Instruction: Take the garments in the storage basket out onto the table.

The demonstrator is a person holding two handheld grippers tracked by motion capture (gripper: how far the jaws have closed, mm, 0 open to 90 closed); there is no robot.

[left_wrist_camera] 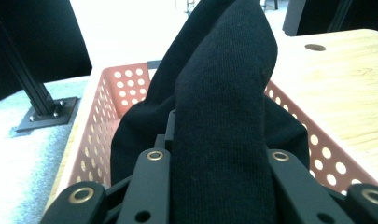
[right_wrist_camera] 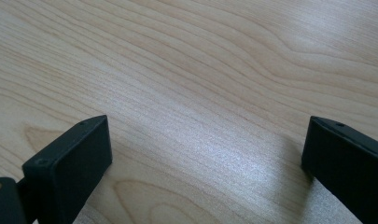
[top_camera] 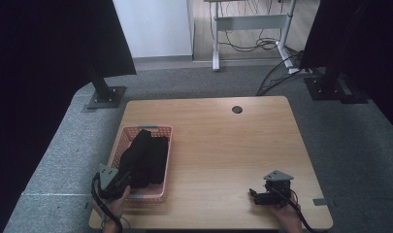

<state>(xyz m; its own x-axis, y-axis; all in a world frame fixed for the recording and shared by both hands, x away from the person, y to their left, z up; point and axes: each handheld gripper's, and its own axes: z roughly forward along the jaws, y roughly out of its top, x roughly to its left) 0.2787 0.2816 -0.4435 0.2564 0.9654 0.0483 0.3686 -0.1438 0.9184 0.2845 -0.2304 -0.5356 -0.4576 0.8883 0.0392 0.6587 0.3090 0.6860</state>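
Desk (top_camera: 223,145) wooden, centre of high view; pink basket (top_camera: 161,130) lower left on it, black cloth (top_camera: 146,155) heaped inside. Left tool (top_camera: 122,180) at basket's near end, pinching cloth. Right tool (top_camera: 256,195) lower right, over bare wood.

Left gripper view: jaws clamped on black cloth, fold rising up centre frame, basket wall around.

Right gripper view: jaws spread wide at lower corners, bare desk between.

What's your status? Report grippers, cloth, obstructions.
Left gripper shut on black knit cloth in the pink perforated plastic basket. Right gripper open, empty, over the wooden table. Nothing in the way.
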